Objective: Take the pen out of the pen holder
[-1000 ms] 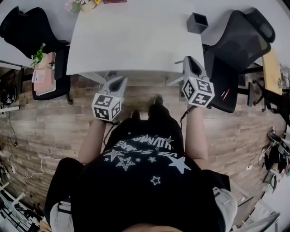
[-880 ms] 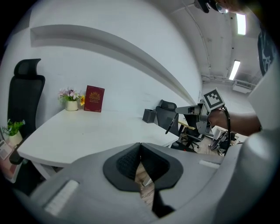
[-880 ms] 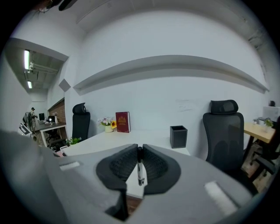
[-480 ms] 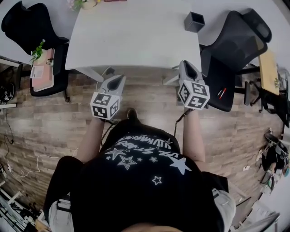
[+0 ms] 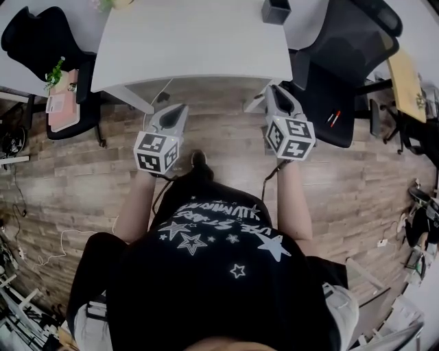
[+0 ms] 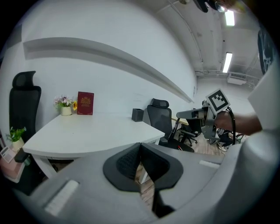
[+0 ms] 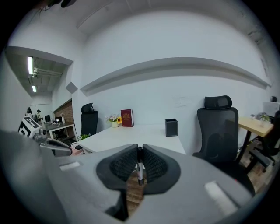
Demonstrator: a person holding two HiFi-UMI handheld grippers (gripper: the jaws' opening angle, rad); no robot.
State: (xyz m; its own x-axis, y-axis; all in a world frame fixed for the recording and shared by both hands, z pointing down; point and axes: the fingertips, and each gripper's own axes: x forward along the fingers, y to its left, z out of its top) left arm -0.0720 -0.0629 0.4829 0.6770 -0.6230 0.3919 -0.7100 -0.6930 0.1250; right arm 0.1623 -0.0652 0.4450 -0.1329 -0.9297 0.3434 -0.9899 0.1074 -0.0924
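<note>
The black square pen holder [image 5: 276,10] stands at the far right corner of the white table [image 5: 192,41]; it also shows in the left gripper view [image 6: 137,114] and the right gripper view [image 7: 171,127]. My right gripper [image 5: 270,92] hovers over the wooden floor just off the table's near edge, shut on a slim pale pen [image 7: 140,169] whose dark tip hangs below the pads. My left gripper [image 5: 180,110] is level with it on the left, jaws shut with nothing between them [image 6: 140,147]. Both are well short of the holder.
A black office chair [image 5: 343,55] stands right of the table with small red items on its seat [image 5: 334,118]. Another black chair [image 5: 41,41] is at the left. A red book [image 6: 85,103] and a flower pot [image 6: 65,107] sit at the table's far edge.
Both grippers and the person have backed away from the table, which has slid toward the top of the head view. The jaws have not changed.
</note>
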